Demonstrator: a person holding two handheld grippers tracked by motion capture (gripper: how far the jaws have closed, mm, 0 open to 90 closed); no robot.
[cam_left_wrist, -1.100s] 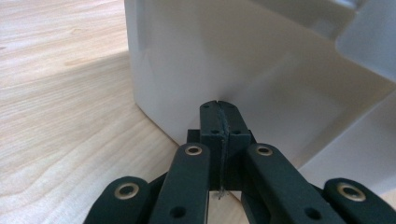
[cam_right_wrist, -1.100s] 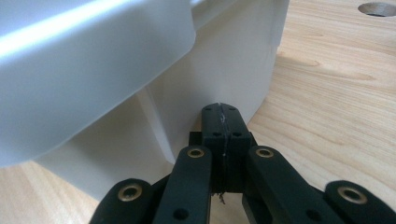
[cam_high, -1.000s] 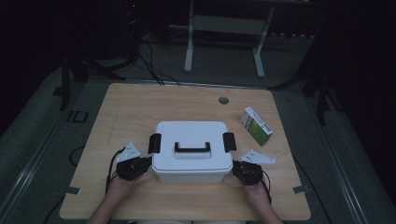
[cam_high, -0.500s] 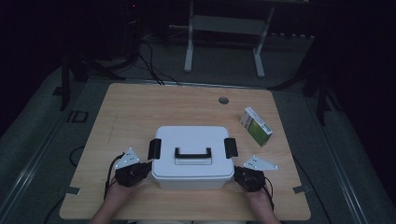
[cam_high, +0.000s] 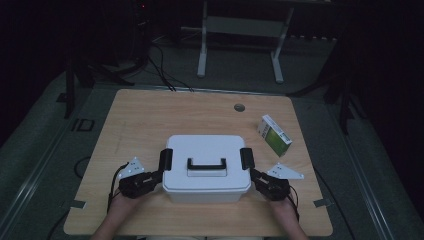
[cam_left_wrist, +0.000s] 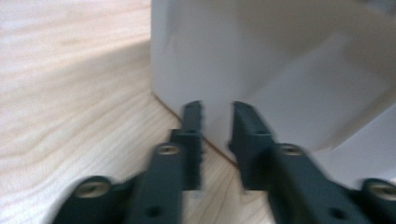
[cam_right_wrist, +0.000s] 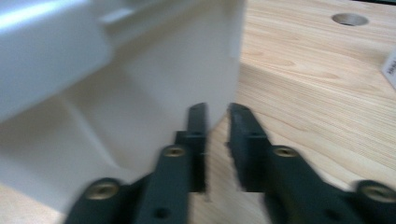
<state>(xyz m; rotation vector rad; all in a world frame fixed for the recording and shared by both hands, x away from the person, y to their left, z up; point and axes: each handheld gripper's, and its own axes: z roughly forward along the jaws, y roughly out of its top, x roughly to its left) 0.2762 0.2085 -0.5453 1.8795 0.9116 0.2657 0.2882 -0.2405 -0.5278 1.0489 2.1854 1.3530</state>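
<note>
Standing near the front middle of the wooden tabletop (cam_high: 150, 115) is a white box (cam_high: 207, 170) with a black handle (cam_high: 206, 165) on its lid and a black latch (cam_high: 165, 159) on each side. A small green and white carton (cam_high: 274, 135) lies behind it to the right, well apart, and a round hole (cam_high: 239, 107) shows in the tabletop near the far edge. Nothing stands between the grippers and the box.

The left gripper (cam_high: 156, 176) points at the lower left side of the box, and the right gripper (cam_high: 257, 177) points at the lower right side, each held low in a hand (cam_high: 125, 202) that comes from the bottom edge. In the left gripper view the fingers (cam_left_wrist: 194, 126) are narrow, with a small gap and only the box corner behind them; in the right gripper view the fingers (cam_right_wrist: 198, 123) are narrow in the same way, close to the box corner. Neither pair holds anything.

Compared with a second ago, both pairs of fingers have just been opening a little from closed. The box, the carton and both hands keep almost the same places.
</note>
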